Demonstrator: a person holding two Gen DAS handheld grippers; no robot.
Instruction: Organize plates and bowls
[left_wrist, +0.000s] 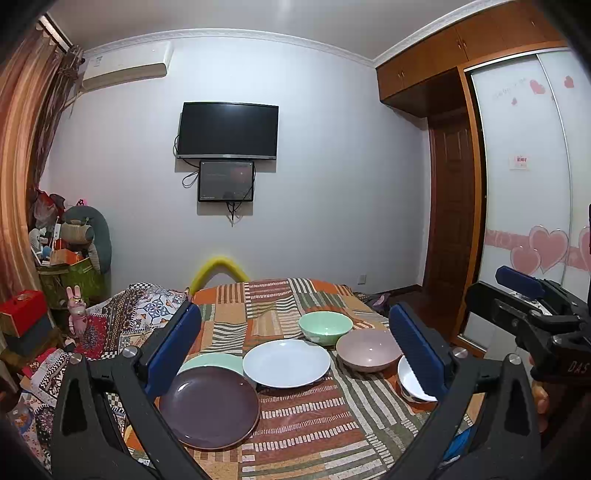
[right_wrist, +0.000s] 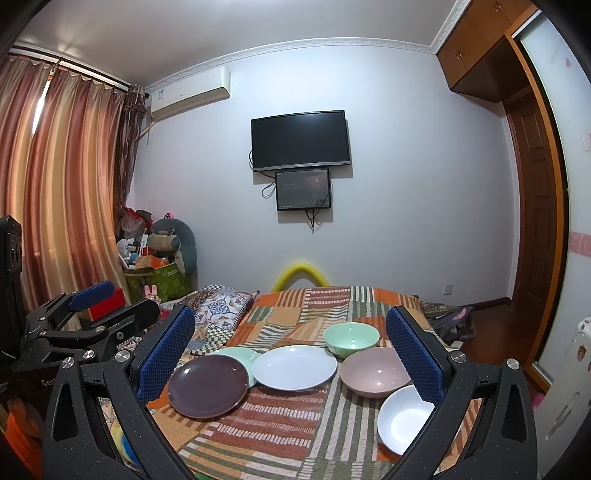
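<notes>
Presently, nothing is stacked: three plates and three bowls lie singly on the striped bedspread (right_wrist: 295, 421). From the left, the purple plate (left_wrist: 208, 408) lies nearest, just ahead of the left gripper (left_wrist: 295, 354) and beside its left pad; the green plate (left_wrist: 207, 362) sits partly under it, and the white plate (left_wrist: 286, 363) lies centrally, its rim overlapping the green plate. Further right stand the green bowl (right_wrist: 351, 339), the pink bowl (right_wrist: 375, 371) and the white bowl (right_wrist: 404, 419), the last tilted and close under the right gripper (right_wrist: 291, 356), beside its right pad. Plates therefore fall to the left hand, bowls to the right, in my judgement. Both grippers hover above the bed with jaws spread wide, holding and touching nothing.
</notes>
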